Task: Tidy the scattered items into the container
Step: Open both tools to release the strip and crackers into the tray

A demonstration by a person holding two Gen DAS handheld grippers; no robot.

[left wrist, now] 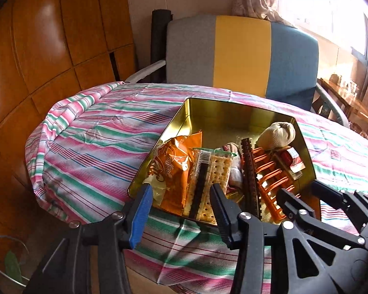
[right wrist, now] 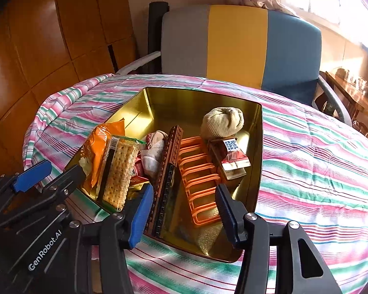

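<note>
Both claws, left [left wrist: 181, 198] and right [right wrist: 184, 196], were held apart and empty over the full tin [right wrist: 257, 147]; they should be lifted away gently.

Tin [right wrist: 255, 161]: gold metal, mirror-glossy walls, finely textured floor. Cracker pack [right wrist: 119, 169]: clear glossy film. Orange snack bag [left wrist: 174, 171]: shiny crinkled foil. Orange rack [right wrist: 200, 181]: smooth matt plastic. Rolled sock [right wrist: 222, 121]: beige ribbed knit, matt. Small carton [right wrist: 233, 163]: printed card, slight sheen. Counter cloth [right wrist: 319, 171]: striped woven fabric, matt, creased. Wall panels [left wrist: 36, 49]: glossy varnished wood. Chair back [left wrist: 240, 54]: coarse matt upholstery. Gripper bodies matt black plastic; blue pads [right wrist: 138, 215] look rubbery.
</note>
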